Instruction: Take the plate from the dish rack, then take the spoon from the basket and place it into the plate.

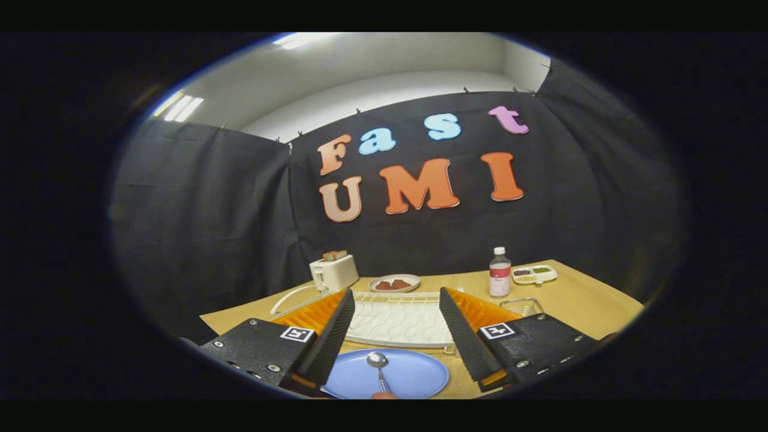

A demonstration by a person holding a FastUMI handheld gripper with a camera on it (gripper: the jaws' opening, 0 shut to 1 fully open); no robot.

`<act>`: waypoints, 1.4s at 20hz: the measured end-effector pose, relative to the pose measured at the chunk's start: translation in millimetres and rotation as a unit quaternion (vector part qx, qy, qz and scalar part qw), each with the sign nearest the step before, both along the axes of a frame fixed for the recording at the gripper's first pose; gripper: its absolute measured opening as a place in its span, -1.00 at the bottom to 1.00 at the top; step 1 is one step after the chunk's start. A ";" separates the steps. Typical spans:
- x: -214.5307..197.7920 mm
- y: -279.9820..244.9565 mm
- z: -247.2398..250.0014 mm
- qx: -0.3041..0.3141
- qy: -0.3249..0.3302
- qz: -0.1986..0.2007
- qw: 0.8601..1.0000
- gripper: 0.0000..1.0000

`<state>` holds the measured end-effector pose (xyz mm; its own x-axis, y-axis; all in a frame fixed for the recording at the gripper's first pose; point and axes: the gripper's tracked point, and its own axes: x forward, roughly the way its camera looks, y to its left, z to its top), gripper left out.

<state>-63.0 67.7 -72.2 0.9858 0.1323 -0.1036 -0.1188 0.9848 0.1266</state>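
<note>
A blue plate (414, 375) lies flat on the wooden table (582, 300), low between my two fingers. A metal spoon (378, 361) rests on the plate, bowl pointing away from me and handle toward me. My gripper (396, 292) is open, its fingers spread wide on either side of the plate and touching neither plate nor spoon. Just beyond the plate sits the white dish rack (396, 324), with no dishes in it. A small wire basket (522, 306) stands past my right finger.
A white toaster (333, 272) with bread stands at the back left. Behind the rack is a small plate of food (394, 283). A plastic bottle (499, 273) and a white condiment tray (534, 274) stand at the back right. A white wire loop (289, 300) lies left of the rack.
</note>
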 end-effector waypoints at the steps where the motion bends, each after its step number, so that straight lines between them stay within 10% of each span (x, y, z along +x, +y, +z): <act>1: 2.1 -1.7 7.8 -0.005 -0.011 -0.009 1.000 0.70; 28: 33.6 8.7 12.4 -0.053 -0.035 -0.061 0.996 0.81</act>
<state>-29.5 76.4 -59.9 0.9991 0.0034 -0.0412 -0.0027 0.9998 0.0174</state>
